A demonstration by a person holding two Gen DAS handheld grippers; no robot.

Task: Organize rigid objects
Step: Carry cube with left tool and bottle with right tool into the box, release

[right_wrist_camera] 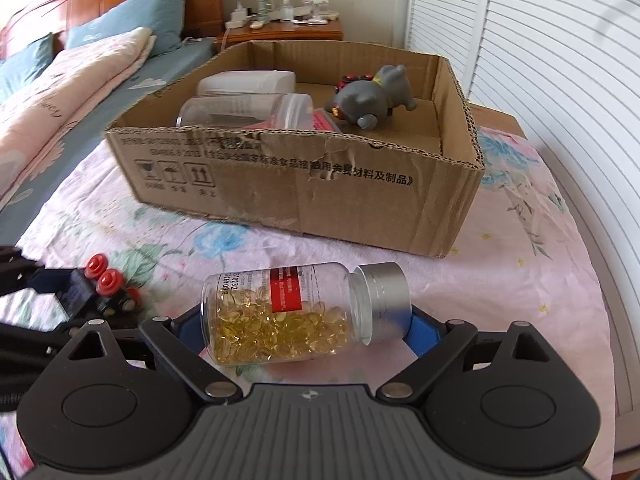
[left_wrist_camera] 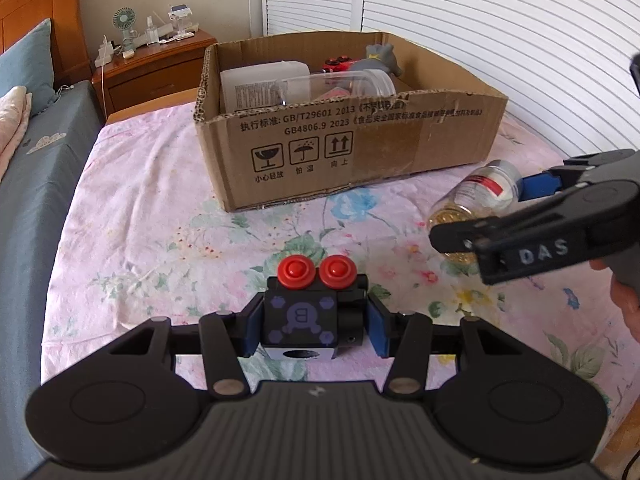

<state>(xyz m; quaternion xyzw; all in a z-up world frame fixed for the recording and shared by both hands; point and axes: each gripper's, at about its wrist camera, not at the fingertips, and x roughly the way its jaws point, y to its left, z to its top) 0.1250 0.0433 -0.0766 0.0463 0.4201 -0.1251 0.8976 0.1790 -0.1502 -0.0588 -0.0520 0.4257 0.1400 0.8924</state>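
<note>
Low in the centre of the left wrist view, the left gripper (left_wrist_camera: 314,330) pinches a black toy block with two red knobs (left_wrist_camera: 316,308), its blue pads pressed against both sides of the block above the pink floral bedspread (left_wrist_camera: 140,220). In the right wrist view this same toy (right_wrist_camera: 100,286) appears at the left edge.

The right gripper (right_wrist_camera: 308,330) sits at the bottom centre of its own view, jaws spread wide around a clear bottle of yellow capsules (right_wrist_camera: 304,314) that lies on its side on the bedspread, silver cap toward the right. Blue pads stand at each end of the bottle; I cannot tell whether they touch it. In the left wrist view the bottle (left_wrist_camera: 476,196) lies at the right edge, partly behind the right gripper's black finger.

Above both, in the upper middle of each frame, stands an open cardboard box (right_wrist_camera: 304,200) holding a clear jar (right_wrist_camera: 248,110), a white container (right_wrist_camera: 248,80) and a grey toy animal (right_wrist_camera: 372,98).
</note>
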